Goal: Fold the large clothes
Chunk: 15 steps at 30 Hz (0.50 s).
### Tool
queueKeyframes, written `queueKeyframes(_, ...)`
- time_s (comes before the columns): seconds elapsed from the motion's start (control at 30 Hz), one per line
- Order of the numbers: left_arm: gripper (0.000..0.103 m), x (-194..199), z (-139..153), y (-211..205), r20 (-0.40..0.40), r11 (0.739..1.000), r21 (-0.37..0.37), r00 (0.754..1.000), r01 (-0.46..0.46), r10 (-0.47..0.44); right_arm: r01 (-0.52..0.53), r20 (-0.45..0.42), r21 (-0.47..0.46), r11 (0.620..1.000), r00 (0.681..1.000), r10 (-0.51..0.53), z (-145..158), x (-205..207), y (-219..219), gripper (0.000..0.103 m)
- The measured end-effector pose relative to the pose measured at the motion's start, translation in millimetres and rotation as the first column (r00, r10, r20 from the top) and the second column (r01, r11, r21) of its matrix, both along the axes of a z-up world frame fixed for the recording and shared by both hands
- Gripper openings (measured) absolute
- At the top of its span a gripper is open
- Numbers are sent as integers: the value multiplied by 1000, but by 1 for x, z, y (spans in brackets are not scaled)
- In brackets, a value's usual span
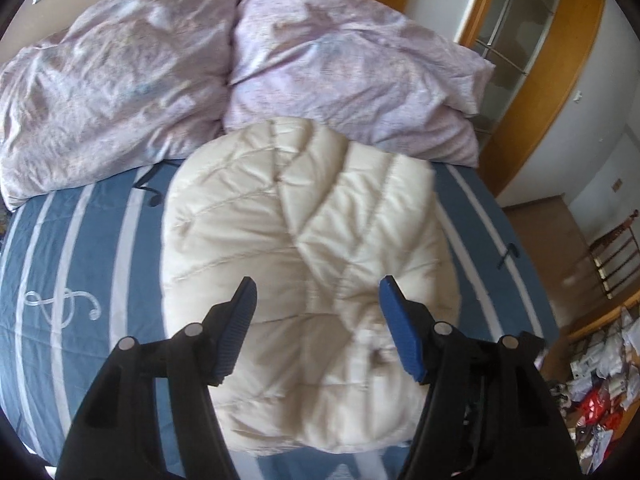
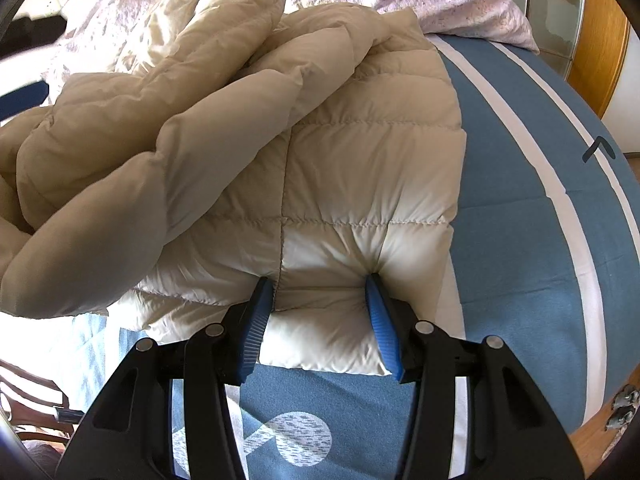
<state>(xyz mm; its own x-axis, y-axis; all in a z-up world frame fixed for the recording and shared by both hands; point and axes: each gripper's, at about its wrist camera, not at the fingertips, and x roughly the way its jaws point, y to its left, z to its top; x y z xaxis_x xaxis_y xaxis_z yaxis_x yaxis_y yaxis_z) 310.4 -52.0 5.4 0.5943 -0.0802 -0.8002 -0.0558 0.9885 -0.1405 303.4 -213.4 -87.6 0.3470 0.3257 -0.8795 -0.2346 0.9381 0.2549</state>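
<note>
A cream quilted puffer jacket (image 1: 304, 248) lies on the bed as a folded bundle, sleeves crossed on top. My left gripper (image 1: 318, 284) hovers above its near half, jaws wide open and empty. In the right wrist view the jacket (image 2: 340, 168) lies with a puffy folded part heaped at the left. My right gripper (image 2: 320, 280) has its jaws apart, the blue fingertips (image 2: 374, 292) pressing into the jacket's near edge with a puffed section between them.
The bed has a blue cover with white stripes (image 1: 80, 280). Two lilac pillows (image 1: 120, 80) lie beyond the jacket. A wooden door frame (image 1: 560, 80) and floor clutter (image 1: 600, 380) are to the right of the bed.
</note>
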Motion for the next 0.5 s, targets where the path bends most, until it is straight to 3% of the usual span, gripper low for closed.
queueKeyframes(0.13, 64, 2, -12, 15, -13, 997, 58, 999, -41, 42, -1, -1, 3, 1000, 1000, 1, -1, 1, -1, 50)
queueKeyframes(0.27, 64, 5, -28, 25, -49, 995, 68, 996, -68, 71, -1, -1, 6, 1000, 1000, 1, -1, 0, 0, 50)
queueKeyframes(0.5, 64, 11, -53, 11, -87, 996, 83, 995, -37, 45, -2, -3, 20, 1000, 1000, 3, -2, 1, -3, 51)
